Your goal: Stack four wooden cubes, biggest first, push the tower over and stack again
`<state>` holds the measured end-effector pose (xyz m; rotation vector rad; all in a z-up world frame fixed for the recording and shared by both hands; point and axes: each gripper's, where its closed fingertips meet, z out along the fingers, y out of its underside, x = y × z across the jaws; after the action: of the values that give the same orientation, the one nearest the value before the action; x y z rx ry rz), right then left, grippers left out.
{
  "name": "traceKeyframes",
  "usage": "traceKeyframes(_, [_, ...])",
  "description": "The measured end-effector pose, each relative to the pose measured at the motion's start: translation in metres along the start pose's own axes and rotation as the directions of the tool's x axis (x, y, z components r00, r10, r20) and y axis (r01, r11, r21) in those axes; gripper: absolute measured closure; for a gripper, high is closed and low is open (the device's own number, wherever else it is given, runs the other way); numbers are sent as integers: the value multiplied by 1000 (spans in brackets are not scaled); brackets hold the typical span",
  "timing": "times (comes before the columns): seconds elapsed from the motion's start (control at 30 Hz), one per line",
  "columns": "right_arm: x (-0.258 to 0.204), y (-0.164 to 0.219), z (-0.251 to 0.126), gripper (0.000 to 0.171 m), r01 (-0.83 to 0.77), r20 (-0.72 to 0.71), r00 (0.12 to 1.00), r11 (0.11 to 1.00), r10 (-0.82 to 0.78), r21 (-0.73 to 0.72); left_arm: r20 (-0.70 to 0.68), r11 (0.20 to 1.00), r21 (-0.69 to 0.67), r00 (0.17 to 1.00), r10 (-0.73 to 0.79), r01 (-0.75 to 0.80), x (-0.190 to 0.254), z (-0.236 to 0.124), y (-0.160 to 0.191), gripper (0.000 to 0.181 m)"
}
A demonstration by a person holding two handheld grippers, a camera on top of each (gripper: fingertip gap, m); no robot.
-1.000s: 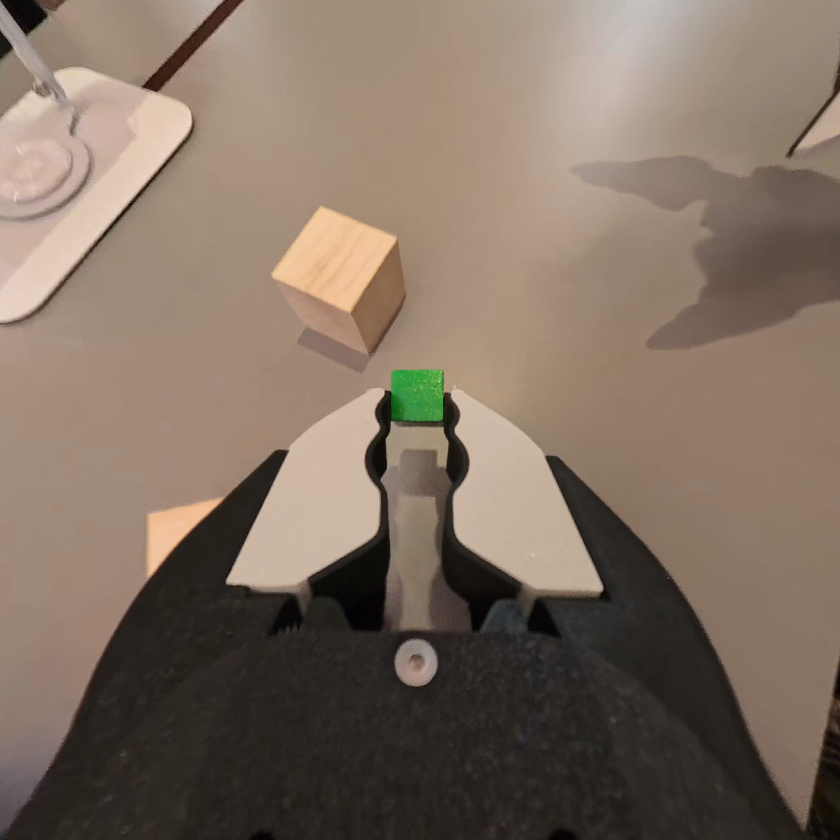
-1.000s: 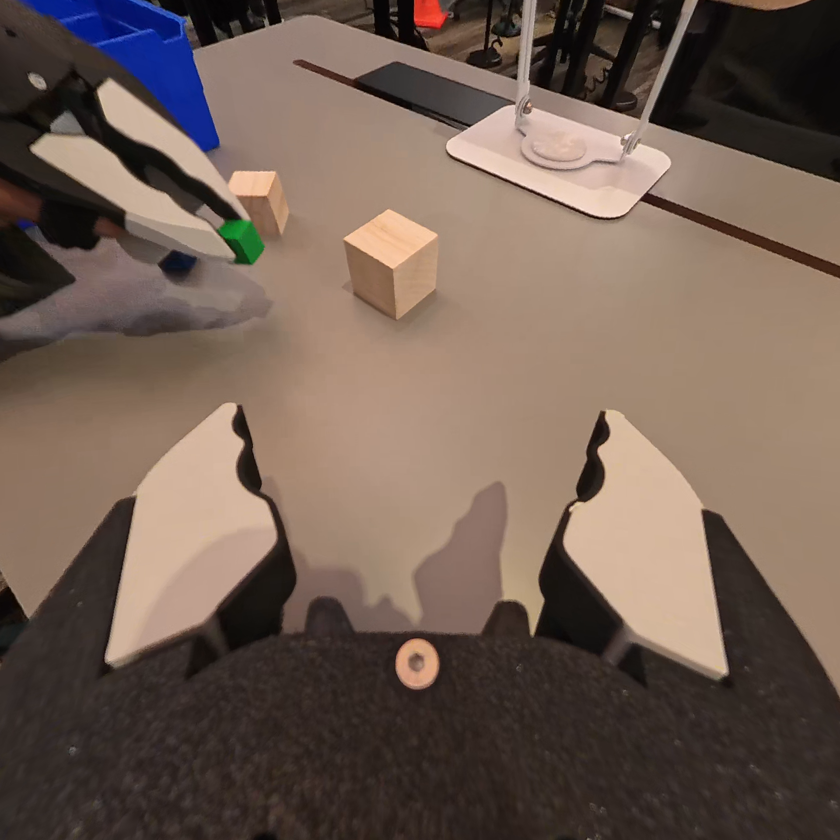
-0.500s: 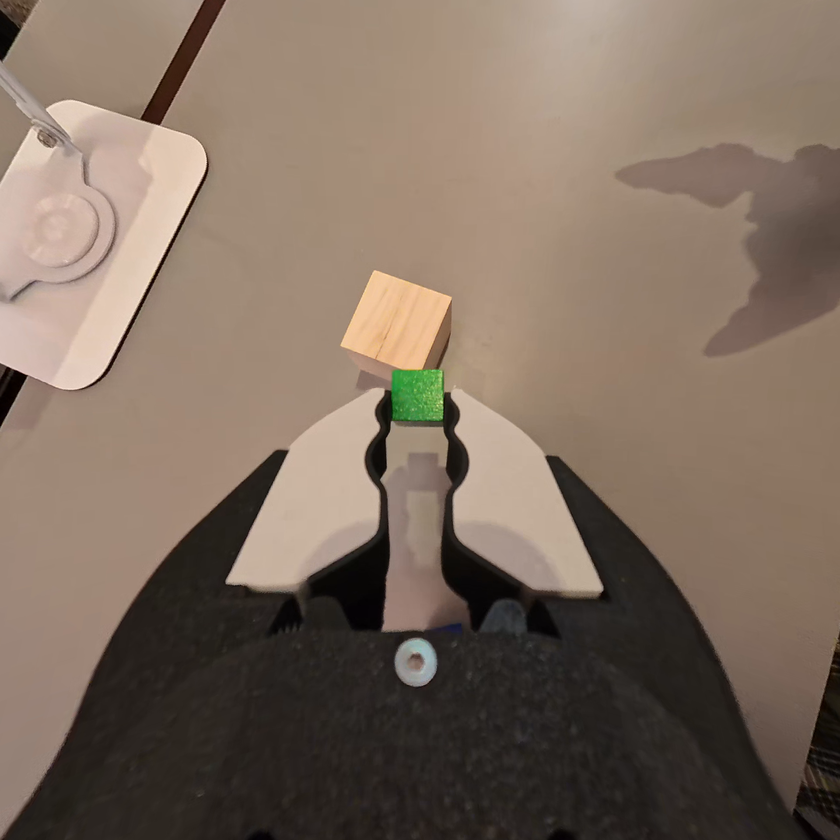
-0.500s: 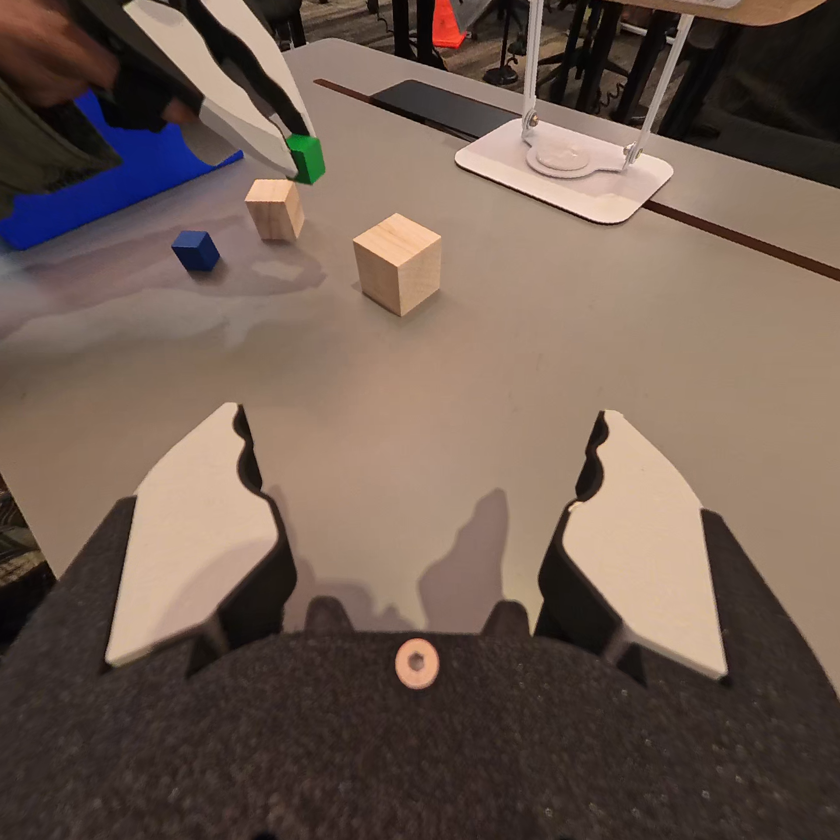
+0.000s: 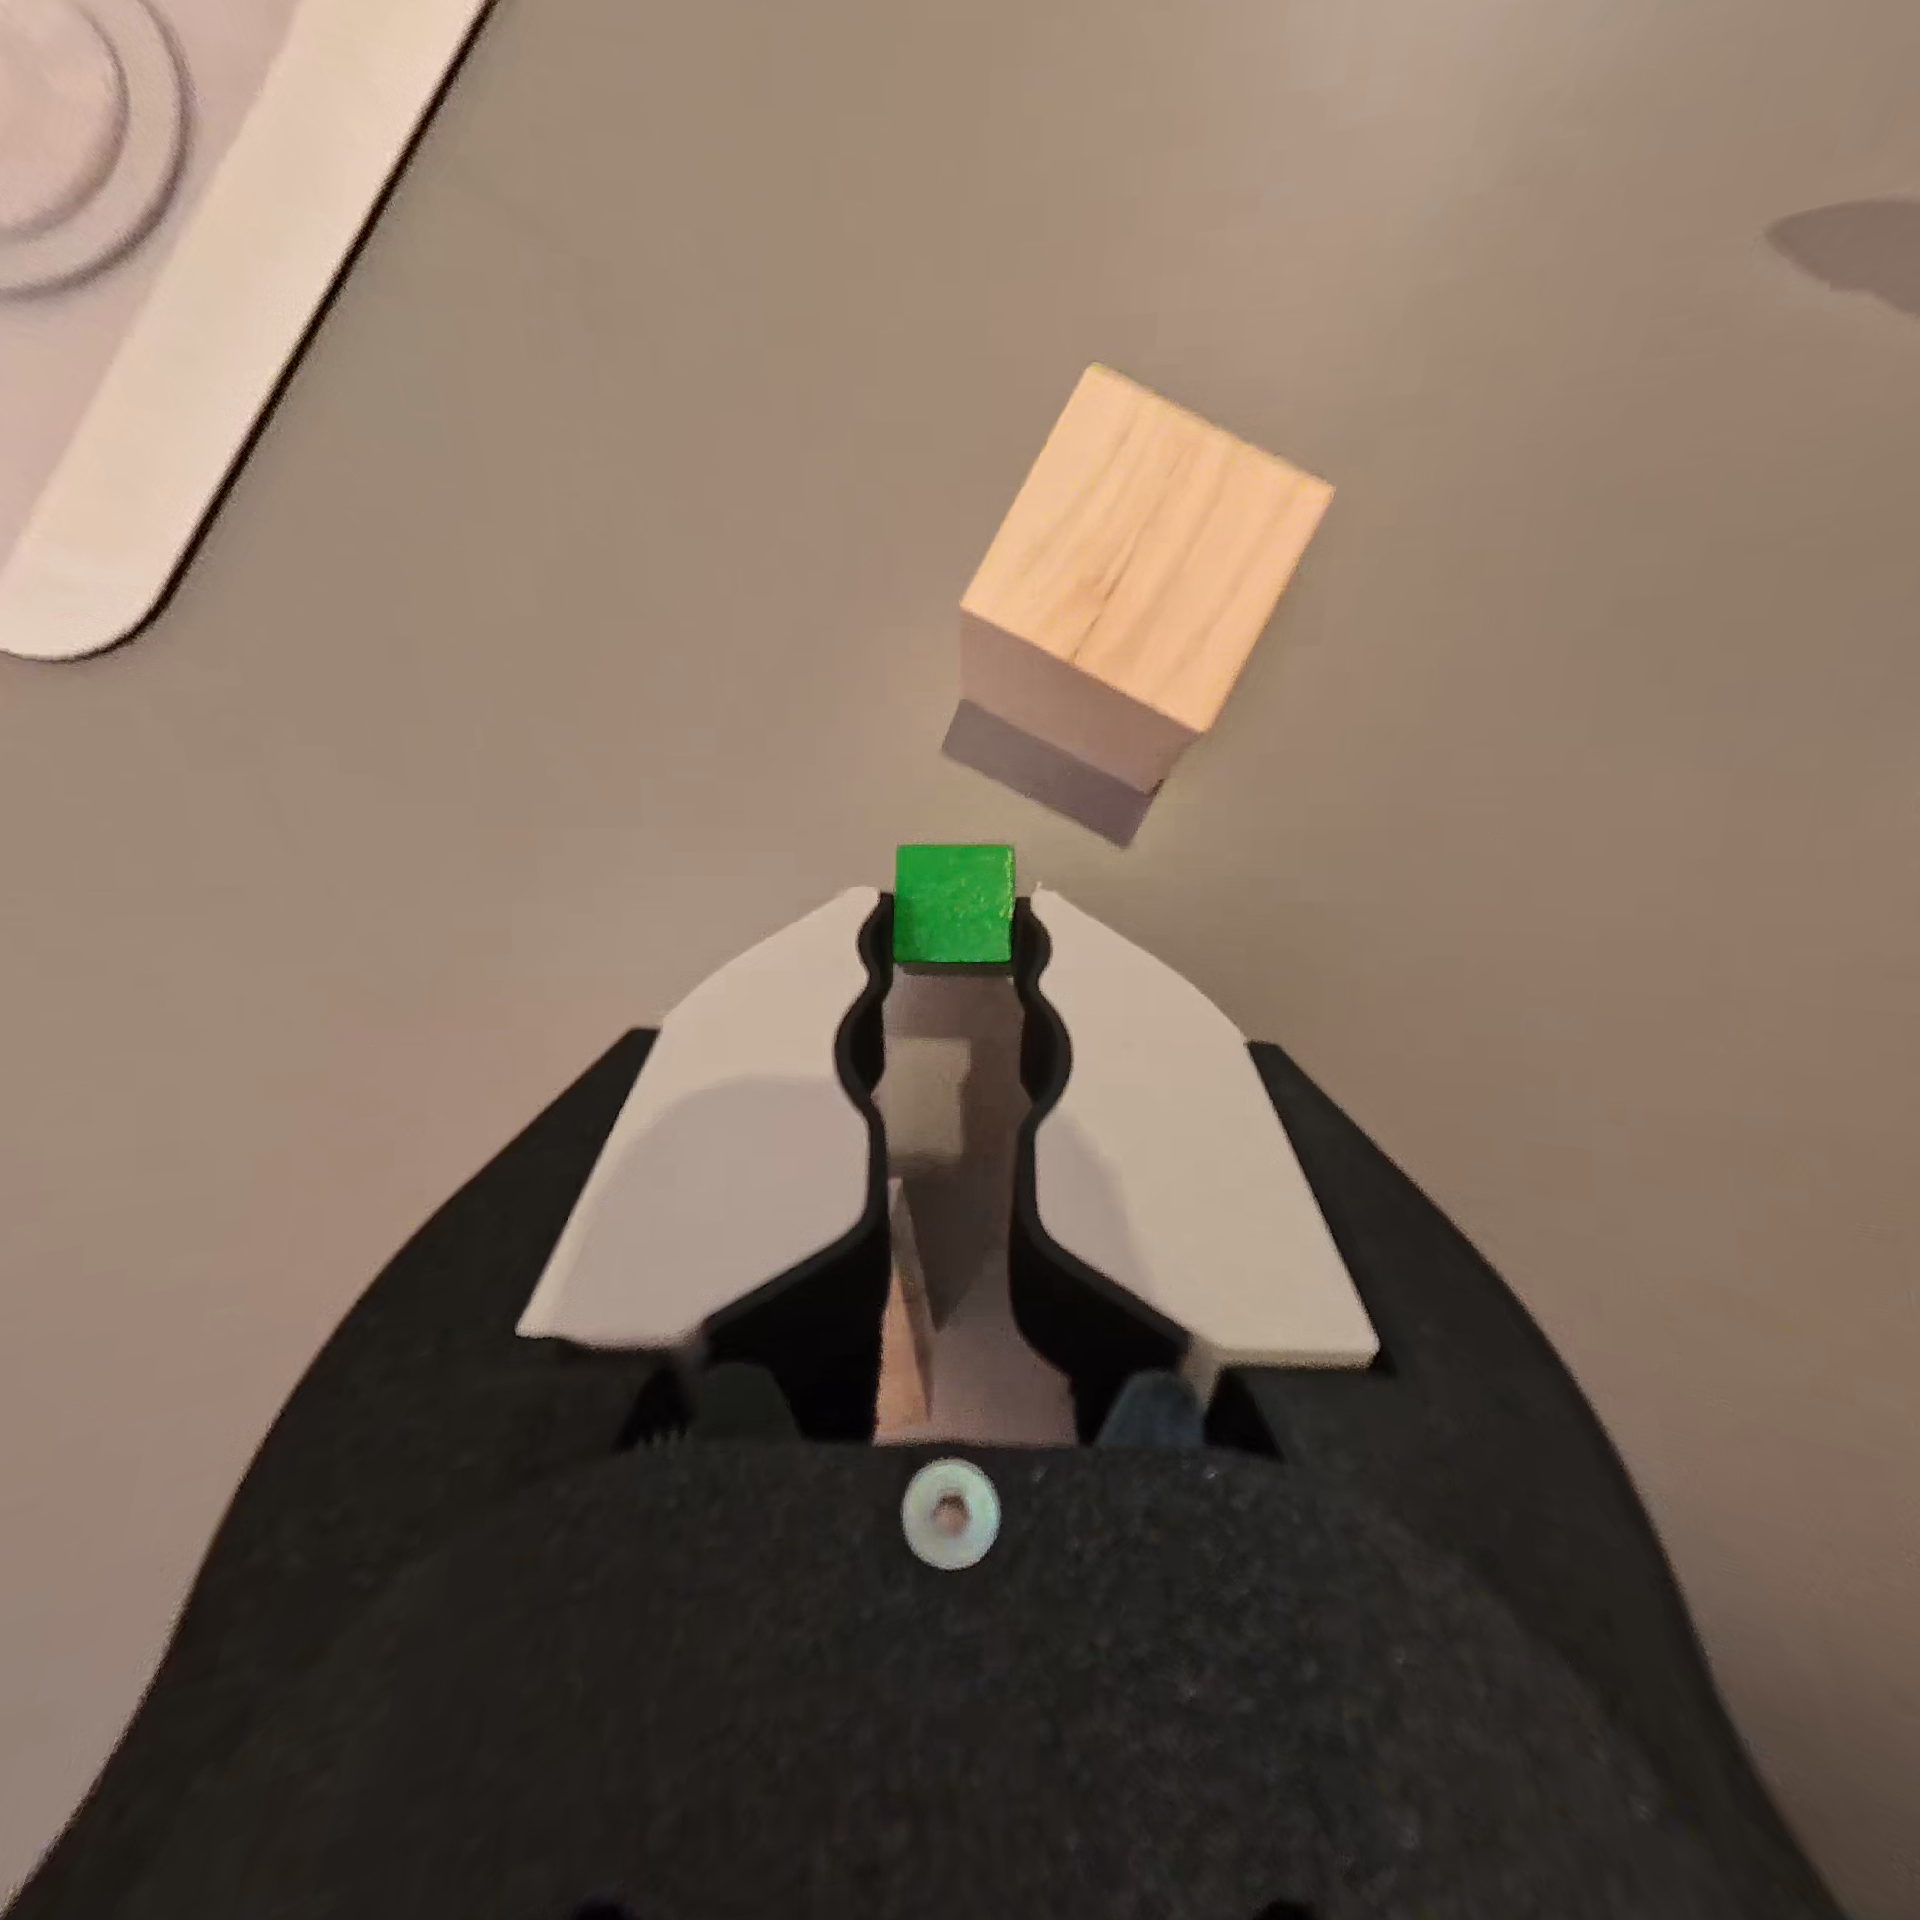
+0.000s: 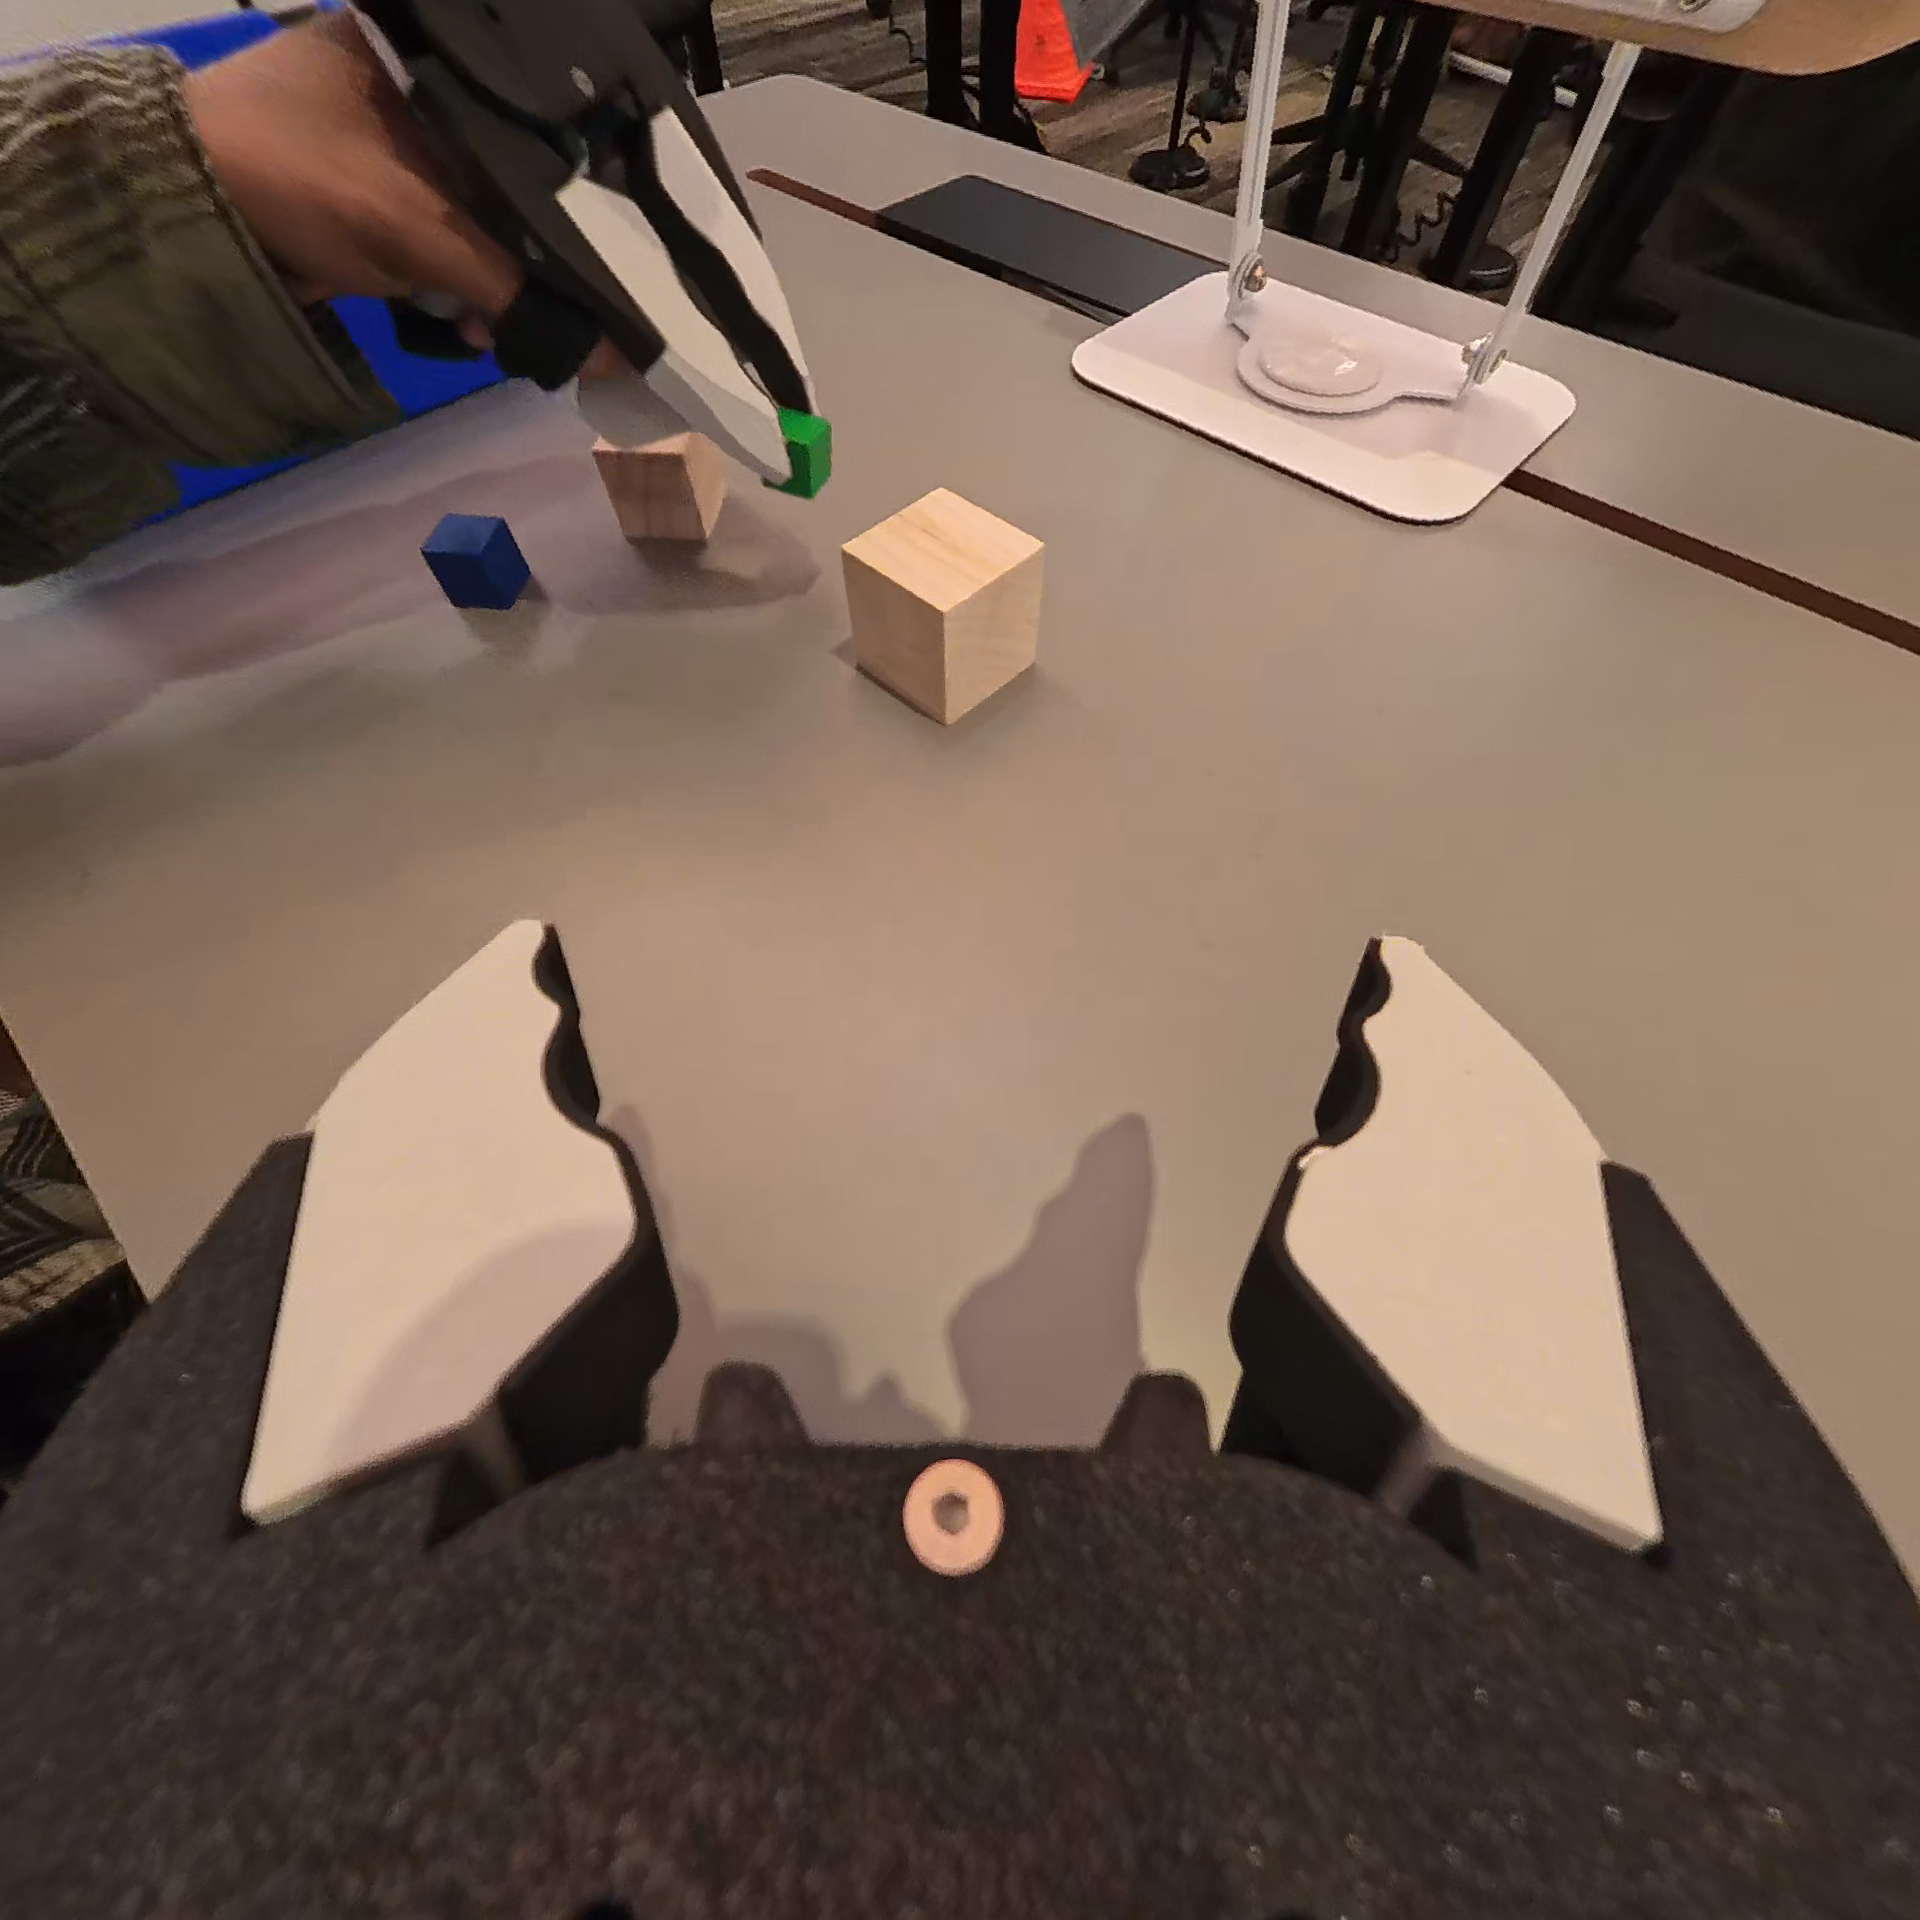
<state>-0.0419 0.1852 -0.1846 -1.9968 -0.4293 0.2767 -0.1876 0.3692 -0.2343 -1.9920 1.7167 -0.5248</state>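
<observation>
- Between our left tongs [image 5: 954, 906], clamped: the green cube [image 5: 954, 904], carried aloft.
- Ahead-right waits the largest cube [image 5: 1143, 566]; bigger blocks seemingly belong first.
- Right tongs [image 6: 961, 1029] gape, empty.

Left gripper clamping, right gripper idling open.

I am holding the left gripper [image 5: 954, 906] up off the table, tilted steeply nose-down, its two white fingers [image 5: 764, 1049] pinching in on the small green cube [image 5: 953, 902] right at their tips; in the right wrist view the same gripper [image 6: 795, 452] is slanting down from the upper left, a hand [image 6: 343, 197] in a patterned sleeve gripping its handle. I am keeping the right gripper [image 6: 961, 951] low and level, its fingers [image 6: 447, 1195] standing wide apart and gripping nothing.
</observation>
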Motion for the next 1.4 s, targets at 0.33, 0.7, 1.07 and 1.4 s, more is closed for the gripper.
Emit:
traceKeyframes(0.33, [1, 5, 4, 35, -12, 13, 1000, 1000, 12, -15, -19, 992, -107, 998, -68, 65, -12, 23, 19, 160])
traceKeyframes(0.7, [-2, -1, -1, 33, -5, 14, 1000, 1000, 4, 6, 106, 970, -198, 987, -123, 142, -29, -32, 47, 133])
traceKeyframes(1.07, [-11, -7, -2, 33, 14, 22, 1000, 1000, -14, 16, 134, 923, -291, 966, -220, 251, -26, -26, 86, 106])
traceKeyframes(1.4, [-4, -9, -7, 34, 5, 11, 1000, 999, -5, 35, 97, 948, -231, 975, -200, 217, -26, -40, 44, 136])
